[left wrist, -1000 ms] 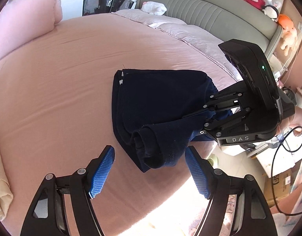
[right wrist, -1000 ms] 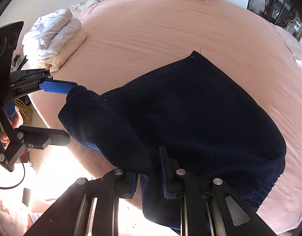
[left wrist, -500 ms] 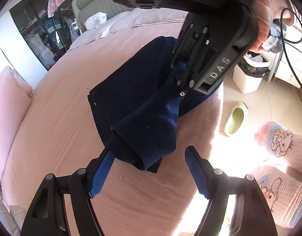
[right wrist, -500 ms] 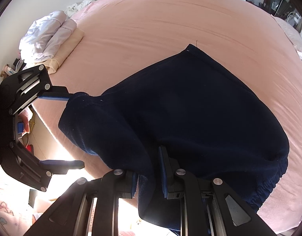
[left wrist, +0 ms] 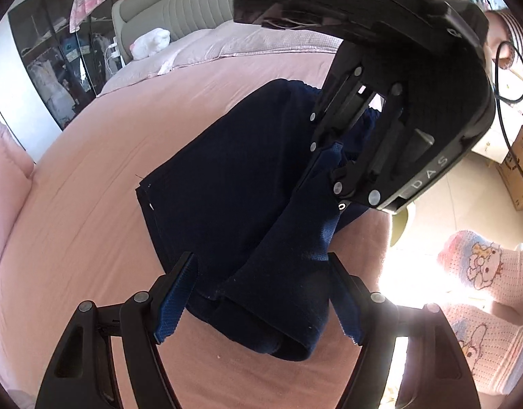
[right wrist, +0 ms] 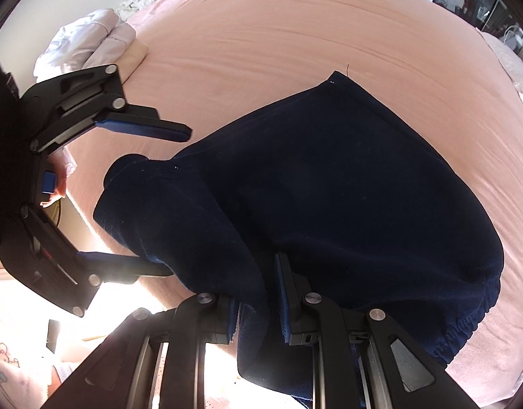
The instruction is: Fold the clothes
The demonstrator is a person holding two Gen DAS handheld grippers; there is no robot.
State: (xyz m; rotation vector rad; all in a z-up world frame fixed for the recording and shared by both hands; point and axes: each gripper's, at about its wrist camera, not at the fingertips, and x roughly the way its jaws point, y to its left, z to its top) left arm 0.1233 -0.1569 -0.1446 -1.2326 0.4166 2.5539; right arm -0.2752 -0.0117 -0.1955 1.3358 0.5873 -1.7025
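Lying across the pink bed [right wrist: 261,34], the dark navy garment [right wrist: 346,187] has one end gathered up at the near edge. The right tool [right wrist: 256,301] is pinching a bunch of that cloth between its nearly closed pads. The left tool [left wrist: 261,293] is spread wide, its blue pads either side of the hanging folded end [left wrist: 278,306]; whether either pad touches the cloth is hard to tell. Pale folded clothes [right wrist: 91,44] sit well apart at the bed's far corner.
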